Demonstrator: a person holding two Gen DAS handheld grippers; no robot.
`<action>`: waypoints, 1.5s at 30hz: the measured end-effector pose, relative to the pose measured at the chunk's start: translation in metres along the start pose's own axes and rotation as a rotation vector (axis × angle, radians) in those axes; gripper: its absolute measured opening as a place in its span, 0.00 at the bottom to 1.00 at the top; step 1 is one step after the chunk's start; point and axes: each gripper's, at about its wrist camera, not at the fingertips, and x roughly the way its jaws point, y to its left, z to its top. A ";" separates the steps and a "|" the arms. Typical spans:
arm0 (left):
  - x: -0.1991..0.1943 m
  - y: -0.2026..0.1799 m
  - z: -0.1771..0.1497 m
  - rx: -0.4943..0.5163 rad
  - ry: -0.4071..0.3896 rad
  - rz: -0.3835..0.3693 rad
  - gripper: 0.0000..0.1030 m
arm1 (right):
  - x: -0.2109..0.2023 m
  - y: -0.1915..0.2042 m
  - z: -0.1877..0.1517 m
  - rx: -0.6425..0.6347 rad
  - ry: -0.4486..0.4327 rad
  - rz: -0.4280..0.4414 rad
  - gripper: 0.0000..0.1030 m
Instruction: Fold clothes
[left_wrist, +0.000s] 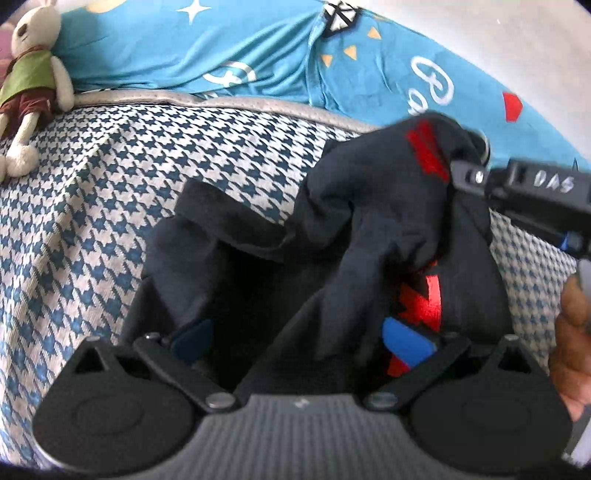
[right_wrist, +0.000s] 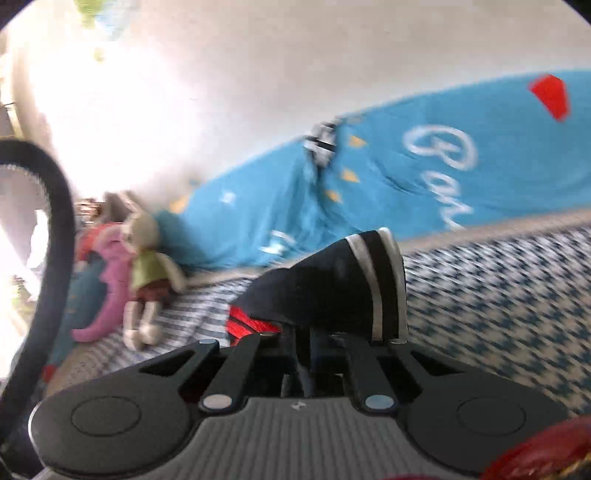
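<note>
The dark navy cloth garment with red printed marks (left_wrist: 369, 206) lies crumpled on the blue-and-white houndstooth bed cover (left_wrist: 92, 206), partly lifted from it. In my right wrist view I see its cuff or hem with two white stripes (right_wrist: 373, 280) standing up just in front of my fingers.

My right gripper (right_wrist: 314, 354) is closed tight on this garment; the fabric comes straight out from between the pads, and in the left wrist view the same gripper (left_wrist: 465, 173) pinches the upper edge near a red mark. My left gripper (left_wrist: 295, 339) has its blue pads well apart, and the cloth hangs loose between them and over the right pad. I see no pressing there, so I judge it stands wide and holds nothing.

I think the garment is light, soft and limp. It will sag and bunch wherever I do not support it, and thin fabric may slip from a small pinch. The better place to take hold is a firm edge, such as the striped cuff or a hem.

Further away, a cream stuffed rabbit in a green vest (left_wrist: 33, 85) lies near the bright blue printed sheet (left_wrist: 229, 44) at the back.
</note>
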 end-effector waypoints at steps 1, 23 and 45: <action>-0.001 0.001 0.000 -0.005 -0.006 0.003 1.00 | 0.001 0.006 0.002 -0.010 -0.005 0.027 0.09; -0.010 0.066 0.033 -0.349 -0.167 0.258 1.00 | 0.010 0.034 0.009 -0.025 -0.009 0.045 0.32; -0.012 0.098 0.020 -0.359 -0.133 0.368 1.00 | -0.001 -0.047 -0.047 0.031 0.323 -0.154 0.44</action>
